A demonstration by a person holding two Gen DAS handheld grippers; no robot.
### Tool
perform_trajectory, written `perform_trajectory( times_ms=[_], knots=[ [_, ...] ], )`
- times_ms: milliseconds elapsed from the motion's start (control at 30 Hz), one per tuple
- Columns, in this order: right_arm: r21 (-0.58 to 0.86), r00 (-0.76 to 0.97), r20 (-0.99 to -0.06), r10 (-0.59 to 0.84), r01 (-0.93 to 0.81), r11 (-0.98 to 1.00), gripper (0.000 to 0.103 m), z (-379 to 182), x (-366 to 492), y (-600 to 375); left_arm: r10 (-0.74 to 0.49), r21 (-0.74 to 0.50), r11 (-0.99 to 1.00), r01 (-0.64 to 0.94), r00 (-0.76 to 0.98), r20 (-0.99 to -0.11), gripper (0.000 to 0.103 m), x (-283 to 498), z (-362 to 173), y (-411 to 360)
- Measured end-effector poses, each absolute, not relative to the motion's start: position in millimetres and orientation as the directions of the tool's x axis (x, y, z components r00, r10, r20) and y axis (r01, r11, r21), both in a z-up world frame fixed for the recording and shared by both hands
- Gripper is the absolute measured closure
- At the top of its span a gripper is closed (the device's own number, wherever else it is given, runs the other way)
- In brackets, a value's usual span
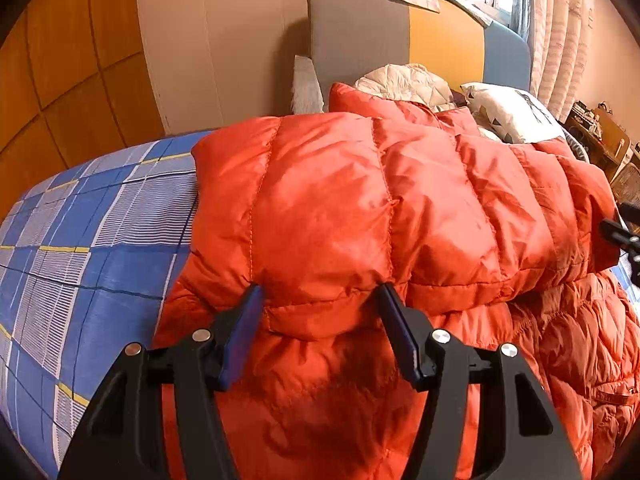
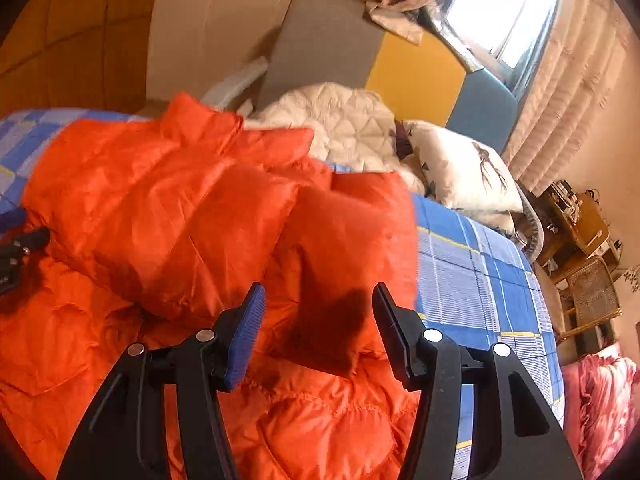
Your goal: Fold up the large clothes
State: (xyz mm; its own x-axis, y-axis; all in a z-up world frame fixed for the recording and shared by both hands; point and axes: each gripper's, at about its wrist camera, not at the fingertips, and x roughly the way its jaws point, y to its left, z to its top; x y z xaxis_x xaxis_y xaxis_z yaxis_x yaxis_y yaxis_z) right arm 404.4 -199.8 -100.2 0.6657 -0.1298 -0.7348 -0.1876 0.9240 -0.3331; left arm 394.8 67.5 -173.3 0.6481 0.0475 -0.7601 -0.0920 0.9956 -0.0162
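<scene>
A big orange quilted down jacket (image 1: 360, 208) lies on the bed, its upper part folded over the lower part. My left gripper (image 1: 320, 296) is open, its jaws on either side of the folded hem edge, touching or nearly touching it. In the right wrist view the jacket (image 2: 200, 216) fills the left and middle. My right gripper (image 2: 318, 294) is open and empty just above the jacket's right end. The right gripper's tip shows at the right edge of the left wrist view (image 1: 624, 236); the left gripper's tip shows at the left edge of the right wrist view (image 2: 20, 252).
The bed has a blue checked sheet (image 1: 88, 240). A cream quilted garment (image 2: 340, 120) and a white pillow (image 2: 460, 164) lie by the grey, yellow and blue headboard (image 1: 400, 36). A pink cloth (image 2: 600, 400) and wicker furniture (image 2: 592, 292) stand beside the bed on the right.
</scene>
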Motion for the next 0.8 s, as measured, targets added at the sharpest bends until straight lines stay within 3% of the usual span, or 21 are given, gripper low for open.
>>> perform_trajectory(
  times_ms=[300,633,733,800],
  knots=[
    [-0.357,0.552,-0.801,-0.233,-0.127,0.926,0.051,-159,447,-202,0.068,0.015,0.996,-0.093,0.605,-0.793,0.041,411,-195,66],
    [-0.286,0.568,-0.803,-0.179,-0.104,0.953,0.051,-141,426,-215,0.025,-0.059,0.992,-0.107,0.648,-0.761,0.041,379,-177,73],
    [-0.243,0.571,-0.808,-0.145,-0.099,0.965,0.04,-134,411,-219,0.009,-0.071,0.993,-0.093,0.667,-0.745,0.04,364,-171,70],
    [-0.222,0.573,-0.81,-0.126,-0.102,0.97,0.04,-130,397,-220,-0.018,-0.084,0.994,-0.065,0.678,-0.734,0.04,353,-166,67]
  ],
)
